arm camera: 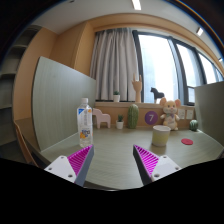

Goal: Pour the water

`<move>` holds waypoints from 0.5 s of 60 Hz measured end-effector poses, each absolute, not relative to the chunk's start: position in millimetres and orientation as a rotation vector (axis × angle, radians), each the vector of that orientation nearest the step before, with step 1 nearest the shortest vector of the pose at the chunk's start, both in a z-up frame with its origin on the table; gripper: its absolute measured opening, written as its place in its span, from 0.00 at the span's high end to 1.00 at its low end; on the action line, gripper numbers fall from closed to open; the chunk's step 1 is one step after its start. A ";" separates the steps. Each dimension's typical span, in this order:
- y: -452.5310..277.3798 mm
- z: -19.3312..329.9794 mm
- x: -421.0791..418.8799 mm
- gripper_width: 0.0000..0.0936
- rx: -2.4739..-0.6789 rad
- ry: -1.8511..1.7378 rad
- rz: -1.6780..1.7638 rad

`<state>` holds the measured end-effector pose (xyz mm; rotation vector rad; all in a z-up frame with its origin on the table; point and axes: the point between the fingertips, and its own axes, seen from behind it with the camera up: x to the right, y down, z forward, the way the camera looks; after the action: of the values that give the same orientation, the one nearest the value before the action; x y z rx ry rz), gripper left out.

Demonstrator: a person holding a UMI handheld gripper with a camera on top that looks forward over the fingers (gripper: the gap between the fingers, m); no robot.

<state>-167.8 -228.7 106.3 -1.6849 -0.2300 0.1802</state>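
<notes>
My hand-held gripper wide, empty; bottle upright on worktop beyond left finger, cup beyond right; I risk tipping bottle if approach clips it

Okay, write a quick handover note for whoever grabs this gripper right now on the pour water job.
Gripper: open, holding nothing, fingers resting low over the table.
Water bottle: upright on the table, ahead of the left finger, untouched. I cannot tell whether its cap is on.
Cup: upright on the table, ahead of the right finger, clear of the bottle.
Done: nothing yet; no grasp, no pouring.
Left: grip the bottle, carry it to the cup, tip and pour, then set it back down.
Note: toys and small plants stand beyond, along the window side.
</notes>
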 end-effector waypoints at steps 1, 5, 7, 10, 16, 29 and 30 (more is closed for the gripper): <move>-226.3 97.3 -194.8 0.14 -1.685 -0.229 0.197; -209.5 91.6 -241.5 0.13 -1.680 -0.234 0.224; -202.9 92.6 -259.9 0.12 -1.675 -0.245 0.238; -190.8 94.8 -281.8 0.13 -1.668 -0.244 0.257; -163.0 100.2 -305.8 0.14 -1.670 -0.245 0.242; -102.5 116.6 -345.5 0.14 -1.649 -0.274 0.203; -97.3 117.7 -350.7 0.14 -1.645 -0.277 0.211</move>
<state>-350.7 -97.3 117.7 -1.6450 -0.2767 0.2106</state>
